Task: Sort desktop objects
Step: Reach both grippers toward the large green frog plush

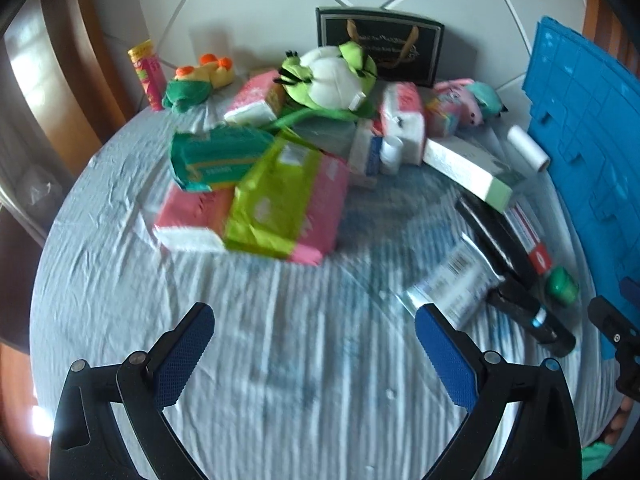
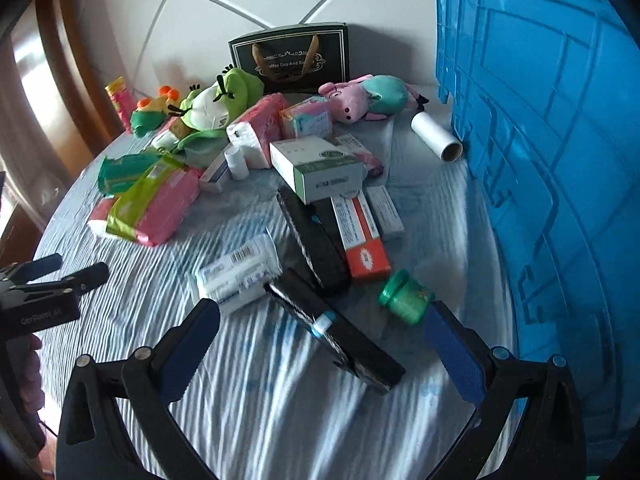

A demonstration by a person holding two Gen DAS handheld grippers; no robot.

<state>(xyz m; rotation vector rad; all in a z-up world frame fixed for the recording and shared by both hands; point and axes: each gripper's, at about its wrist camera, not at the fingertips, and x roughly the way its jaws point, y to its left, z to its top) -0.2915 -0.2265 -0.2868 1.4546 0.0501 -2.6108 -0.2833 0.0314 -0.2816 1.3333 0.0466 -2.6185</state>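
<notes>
Both grippers, left gripper (image 1: pixel 314 330) and right gripper (image 2: pixel 320 328), hover with jaws spread wide and empty, the right one framing the black box (image 2: pixel 334 336) at lower centre, presumably for transfer into the blue crate (image 2: pixel 552 168) at right.

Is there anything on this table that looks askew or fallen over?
Yes. The small green jar lies on its side near the blue crate, and the white-and-green box rests tilted on top of other boxes, not flat on the cloth.
</notes>
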